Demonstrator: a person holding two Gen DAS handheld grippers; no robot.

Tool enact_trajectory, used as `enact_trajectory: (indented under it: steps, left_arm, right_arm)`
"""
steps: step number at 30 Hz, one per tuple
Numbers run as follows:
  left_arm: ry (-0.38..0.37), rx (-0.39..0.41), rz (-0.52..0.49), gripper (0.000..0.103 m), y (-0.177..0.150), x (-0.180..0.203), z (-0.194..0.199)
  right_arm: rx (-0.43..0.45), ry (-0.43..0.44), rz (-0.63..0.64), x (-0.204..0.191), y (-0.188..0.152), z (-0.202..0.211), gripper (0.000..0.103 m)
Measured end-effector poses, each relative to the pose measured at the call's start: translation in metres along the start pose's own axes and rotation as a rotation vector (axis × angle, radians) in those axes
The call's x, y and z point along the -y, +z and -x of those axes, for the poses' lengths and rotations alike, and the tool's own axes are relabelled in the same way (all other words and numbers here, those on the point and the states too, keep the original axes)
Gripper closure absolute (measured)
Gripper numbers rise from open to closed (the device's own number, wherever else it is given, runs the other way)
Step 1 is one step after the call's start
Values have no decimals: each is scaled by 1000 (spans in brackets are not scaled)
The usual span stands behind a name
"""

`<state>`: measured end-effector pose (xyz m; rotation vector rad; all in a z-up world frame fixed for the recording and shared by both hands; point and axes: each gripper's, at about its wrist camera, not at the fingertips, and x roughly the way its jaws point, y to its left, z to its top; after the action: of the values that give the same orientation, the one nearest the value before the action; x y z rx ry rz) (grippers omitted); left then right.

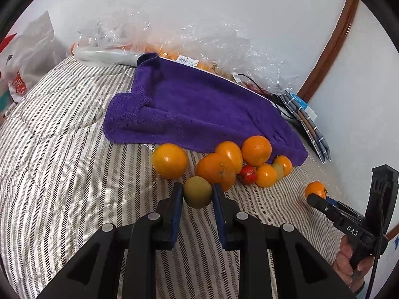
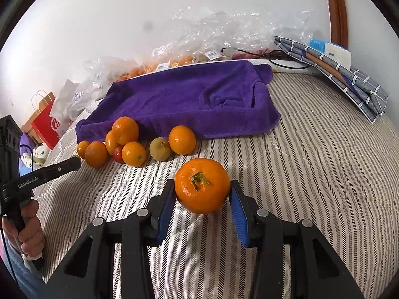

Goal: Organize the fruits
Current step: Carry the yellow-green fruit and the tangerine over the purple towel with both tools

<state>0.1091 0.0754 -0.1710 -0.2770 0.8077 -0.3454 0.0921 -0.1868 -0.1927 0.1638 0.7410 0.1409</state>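
Observation:
My left gripper (image 1: 197, 193) is shut on a green-brown kiwi (image 1: 197, 191), held just in front of a pile of oranges (image 1: 217, 169) with a small red fruit (image 1: 248, 174) among them. My right gripper (image 2: 202, 191) is shut on an orange with a green stem (image 2: 202, 185), low over the striped bedspread (image 2: 311, 174). That orange also shows in the left wrist view (image 1: 315, 189). The pile lies at the front edge of a purple towel (image 1: 194, 109), which also shows in the right wrist view (image 2: 189, 97). A second kiwi (image 2: 160, 148) lies in the pile.
Clear plastic bags of fruit (image 1: 199, 47) lie behind the towel by the white wall. Folded checked cloth (image 2: 344, 74) and a black cable (image 2: 274, 57) lie at the back right. Paper shopping bags (image 2: 47, 122) stand off the bed's left side.

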Motion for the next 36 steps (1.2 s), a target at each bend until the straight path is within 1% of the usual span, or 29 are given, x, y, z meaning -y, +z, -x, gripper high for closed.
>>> enact_trajectory:
  steps: [4,5,8,11,13,15,18,21,23,25,26,30,32,33,36]
  left_arm:
    - [29,-12,1,80,2,1,4]
    - [25,-13,2,80,3,0,7]
    - [29,21,6,80,15,3,29]
    - [43,44,29,80,30,3,41]
    - [66,42,55,80,43,1,46]
    - [75,40,61,80,52,2,49]
    - [109,30,62,80,68,4,53]
    - [106,43,53,80,84,11,59]
    - [129,52,48,80,96,15,61]
    - [160,63,40,80,110,21,56]
    - [164,65,36,80,113,24,53]
    - [178,92,2,80,132,37,19]
    - [187,76,-1,80,138,38,-2]
    - [185,62,9,80,143,35,-17]
    - [176,34,40,80,154,28,-45]
  right_arm:
    - [-10,-13,-1,1,1,0,60]
    - [-14,-17,3,0,2,0,60]
    - [-6,-18,20,-2,6,3,60]
    - [4,-8,32,-6,14,5,60]
    - [13,3,40,-8,23,7,60]
    - [31,13,50,-11,37,10,60]
    - [66,12,61,-14,58,16,60]
    - [100,19,67,-16,81,20,60]
    - [125,18,73,-17,98,20,60]
    - [138,14,72,-18,111,17,60]
    - [143,15,72,-18,118,15,60]
    - [152,41,74,-15,138,0,60]
    - [151,34,78,-13,144,-9,60]
    - [147,26,81,-11,147,-16,60]
    - [132,14,78,-5,154,-33,60]
